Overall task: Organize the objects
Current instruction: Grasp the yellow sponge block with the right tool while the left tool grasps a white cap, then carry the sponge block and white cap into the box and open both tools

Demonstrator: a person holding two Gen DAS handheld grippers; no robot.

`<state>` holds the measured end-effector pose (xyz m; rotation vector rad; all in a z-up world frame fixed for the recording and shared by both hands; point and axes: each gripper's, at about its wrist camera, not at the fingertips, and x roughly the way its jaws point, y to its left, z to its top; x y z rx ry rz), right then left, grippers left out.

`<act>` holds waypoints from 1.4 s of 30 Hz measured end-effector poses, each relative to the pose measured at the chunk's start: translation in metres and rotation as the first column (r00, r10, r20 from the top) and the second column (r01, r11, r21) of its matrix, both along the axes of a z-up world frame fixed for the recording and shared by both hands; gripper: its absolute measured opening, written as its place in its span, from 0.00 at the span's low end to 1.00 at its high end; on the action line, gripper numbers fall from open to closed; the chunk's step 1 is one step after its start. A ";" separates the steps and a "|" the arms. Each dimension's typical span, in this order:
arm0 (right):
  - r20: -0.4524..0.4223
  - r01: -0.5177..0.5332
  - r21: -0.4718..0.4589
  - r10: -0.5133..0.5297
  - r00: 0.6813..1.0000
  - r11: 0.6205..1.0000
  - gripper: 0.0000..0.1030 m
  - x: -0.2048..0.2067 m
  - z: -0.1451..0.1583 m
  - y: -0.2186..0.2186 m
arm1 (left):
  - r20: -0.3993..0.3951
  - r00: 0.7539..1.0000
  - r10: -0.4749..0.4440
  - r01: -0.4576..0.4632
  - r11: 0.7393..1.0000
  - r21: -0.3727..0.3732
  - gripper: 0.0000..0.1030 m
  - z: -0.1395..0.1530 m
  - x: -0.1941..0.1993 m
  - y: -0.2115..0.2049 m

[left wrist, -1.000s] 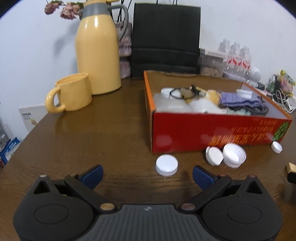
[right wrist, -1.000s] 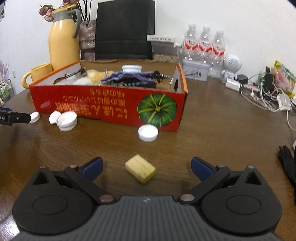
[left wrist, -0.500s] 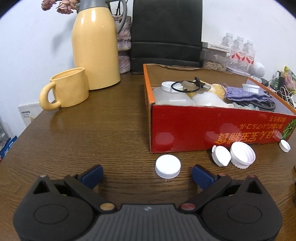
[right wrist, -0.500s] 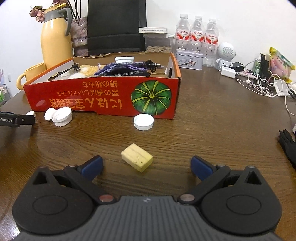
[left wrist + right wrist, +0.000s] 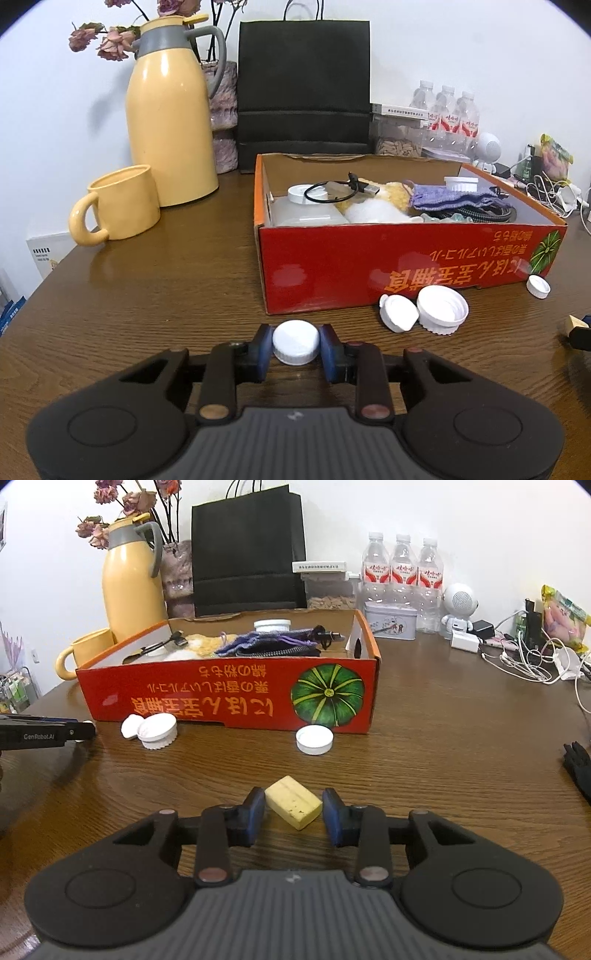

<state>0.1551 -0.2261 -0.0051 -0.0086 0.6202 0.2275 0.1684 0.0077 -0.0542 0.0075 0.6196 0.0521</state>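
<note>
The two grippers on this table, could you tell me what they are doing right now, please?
A person is tidying loose items with two hand-held grippers. The left gripper has just been closing, and its pads now sit against a white cap on the wooden table. The right gripper has also been closing around a yellow block, touching it at most at the corners. Both items rest on the table in front of the red box.
</note>
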 end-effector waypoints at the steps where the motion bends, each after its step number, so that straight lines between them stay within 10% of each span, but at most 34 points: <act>1: 0.004 -0.001 0.004 0.001 1.000 1.000 0.34 -0.001 0.001 0.001 | 0.003 1.000 -0.001 0.001 1.000 -0.002 0.25 0.001 -0.001 0.000; 24: 0.221 -0.063 0.005 0.060 0.973 0.998 0.34 0.035 0.065 0.047 | 0.205 0.978 -0.035 0.036 0.999 -0.001 0.25 0.071 0.005 -0.039; 42: 0.263 -0.065 -0.016 0.067 0.962 0.998 0.34 0.110 0.075 0.071 | 0.186 0.982 0.004 0.005 0.999 -0.046 0.25 0.079 0.089 -0.043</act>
